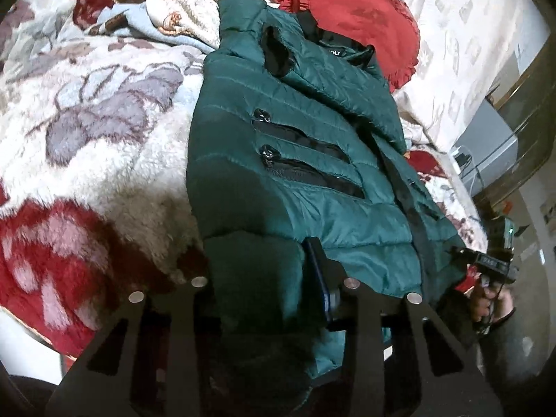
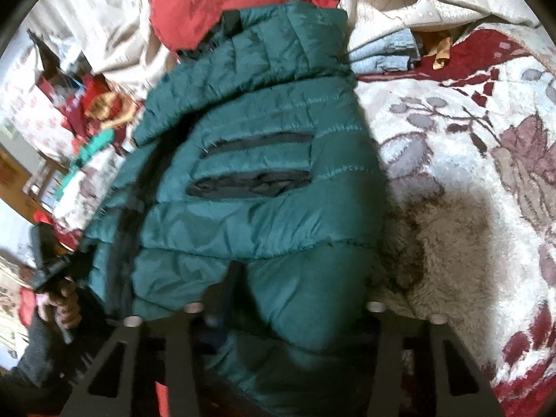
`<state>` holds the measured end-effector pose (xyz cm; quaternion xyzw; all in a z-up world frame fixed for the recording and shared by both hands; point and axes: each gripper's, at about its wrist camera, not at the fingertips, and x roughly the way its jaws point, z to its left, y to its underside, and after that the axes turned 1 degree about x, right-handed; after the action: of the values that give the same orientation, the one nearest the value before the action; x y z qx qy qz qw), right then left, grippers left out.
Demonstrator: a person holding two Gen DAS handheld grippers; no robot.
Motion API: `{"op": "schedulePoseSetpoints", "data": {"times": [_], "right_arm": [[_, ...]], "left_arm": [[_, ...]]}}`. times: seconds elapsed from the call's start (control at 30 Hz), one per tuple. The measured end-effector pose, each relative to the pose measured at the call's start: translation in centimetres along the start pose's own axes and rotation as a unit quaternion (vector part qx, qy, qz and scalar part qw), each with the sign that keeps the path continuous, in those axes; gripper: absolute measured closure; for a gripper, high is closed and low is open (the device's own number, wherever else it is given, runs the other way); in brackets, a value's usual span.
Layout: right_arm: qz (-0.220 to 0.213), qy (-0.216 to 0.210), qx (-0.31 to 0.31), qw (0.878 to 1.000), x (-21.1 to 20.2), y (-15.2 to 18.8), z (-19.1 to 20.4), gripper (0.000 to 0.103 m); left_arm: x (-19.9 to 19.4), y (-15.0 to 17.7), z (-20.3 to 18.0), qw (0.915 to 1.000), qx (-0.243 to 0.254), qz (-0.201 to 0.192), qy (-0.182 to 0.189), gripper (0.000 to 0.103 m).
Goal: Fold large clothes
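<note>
Both my left gripper [image 1: 274,278] and right gripper [image 2: 285,299] pinch the dark green quilted puffer jacket's [image 1: 312,160] hem at six o'clock.

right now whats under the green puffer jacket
The green puffer jacket lies on a fleecy floral blanket; its collar end overlaps a red frilled cushion. Whatever sits beneath its middle is covered.

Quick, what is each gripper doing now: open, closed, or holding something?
Left gripper: closed on the green jacket hem.
Right gripper: closed on the same jacket's hem.
</note>
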<state>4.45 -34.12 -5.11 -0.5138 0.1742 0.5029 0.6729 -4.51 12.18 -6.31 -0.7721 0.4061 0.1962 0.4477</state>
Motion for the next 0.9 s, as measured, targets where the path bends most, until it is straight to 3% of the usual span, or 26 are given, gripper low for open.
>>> {"op": "schedulePoseSetpoints", "data": {"times": [0.07, 0.23, 0.4, 0.5, 0.63, 0.9], "right_arm": [[-0.008, -0.012, 0.002, 1.000, -0.4, 0.0, -0.2, 0.073], [0.010, -0.017, 0.017, 1.000, 0.3, -0.1, -0.6, 0.073], [0.010, -0.027, 0.025, 0.999, 0.3, 0.0, -0.9, 0.073], [0.003, -0.033, 0.020, 0.999, -0.1, 0.0, -0.8, 0.075], [-0.009, -0.024, -0.018, 1.000, -1.1, 0.4, 0.6, 0.084], [-0.020, -0.027, -0.023, 0.999, -2.8, 2.5, 1.3, 0.085]], "left_arm": [[0.1, 0.0, -0.1, 1.0000, -0.002, -0.001, 0.002, 0.058], [0.3, 0.0, -1.0, 0.9995, 0.022, -0.003, -0.021, 0.057], [-0.1, -0.2, -0.9, 0.9990, 0.022, -0.017, -0.036, 0.080], [-0.5, -0.2, -1.4, 0.9979, 0.035, -0.028, -0.047, 0.087], [-1.4, -0.3, -1.9, 0.9968, 0.038, -0.034, -0.061, 0.088], [-3.7, 1.1, -2.7, 0.9952, 0.055, -0.010, -0.080, 0.088]]}}
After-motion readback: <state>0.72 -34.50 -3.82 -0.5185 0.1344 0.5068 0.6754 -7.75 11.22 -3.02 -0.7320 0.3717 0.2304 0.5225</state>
